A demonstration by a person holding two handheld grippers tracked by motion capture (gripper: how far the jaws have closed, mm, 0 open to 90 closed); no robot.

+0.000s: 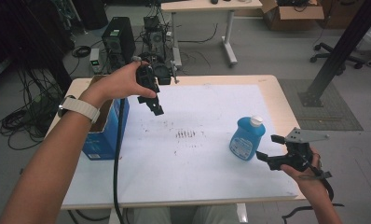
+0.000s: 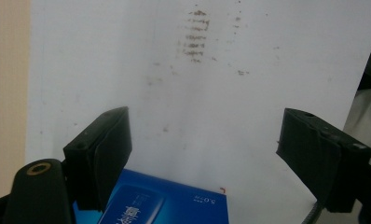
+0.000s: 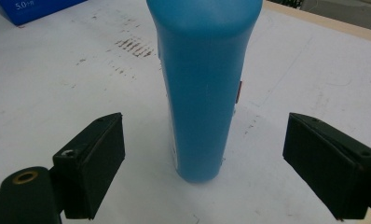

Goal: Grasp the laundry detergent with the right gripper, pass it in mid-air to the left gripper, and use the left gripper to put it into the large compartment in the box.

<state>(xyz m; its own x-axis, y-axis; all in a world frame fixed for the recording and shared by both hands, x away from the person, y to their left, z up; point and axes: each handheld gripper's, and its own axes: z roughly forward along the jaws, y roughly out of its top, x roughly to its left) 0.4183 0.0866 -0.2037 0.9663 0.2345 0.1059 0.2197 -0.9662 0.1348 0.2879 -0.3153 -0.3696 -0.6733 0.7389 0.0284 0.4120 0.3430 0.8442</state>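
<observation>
Right claw (image 1: 266, 148): jaws spread wide and empty, held low just beside the blue bottle (image 1: 246, 139), which stands upright with a white cap on the white sheet (image 1: 211, 163), ahead of the jaws and not touched by either pad in the right gripper view. Left claw (image 1: 154, 106): jaws likewise released with nothing between them, raised above the sheet, well apart from the bottle on its far side and pointing down beside the blue cardboard box (image 1: 102, 135). Surroundings: grey scuff marks (image 1: 185, 134) on the sheet lie between bottle and box; the counter (image 1: 281, 107) carries all of it.
</observation>
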